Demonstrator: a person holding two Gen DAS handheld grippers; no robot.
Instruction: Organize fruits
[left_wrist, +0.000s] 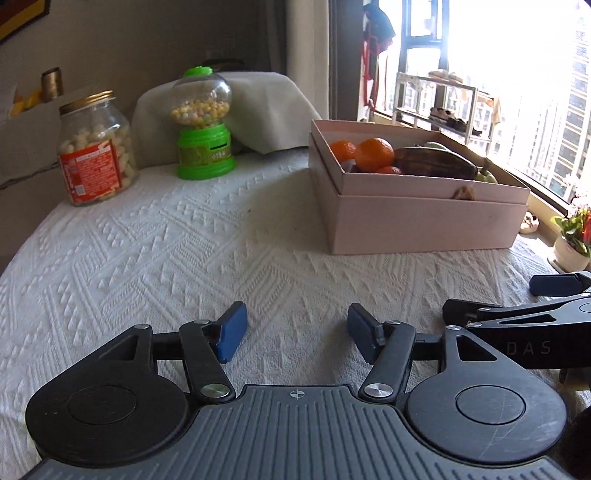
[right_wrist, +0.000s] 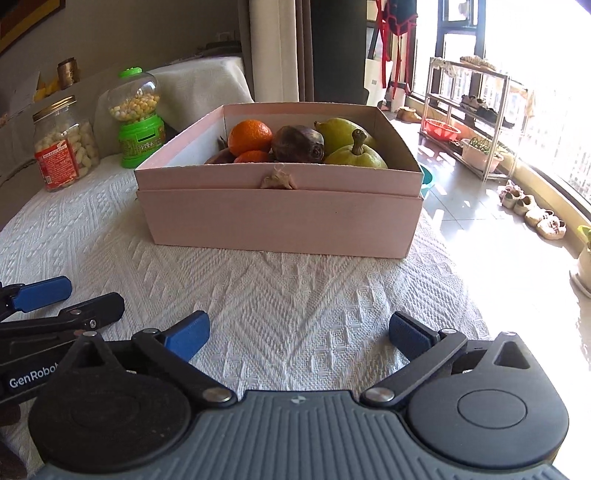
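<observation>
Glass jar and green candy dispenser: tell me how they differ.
The jar has a gold lid and red label; the dispenser has a green cap and base. The jar is straight-sided, the dispenser a round globe. The jar holds pale pieces, the dispenser yellow-green balls. Both are clear, upright and on the white cloth.

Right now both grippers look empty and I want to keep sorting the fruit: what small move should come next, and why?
Probably ease the right gripper forward toward the pink box. Its jaws stand open with nothing between them, the box sits straight ahead, and the orange and pears lie uncovered on top.
</observation>
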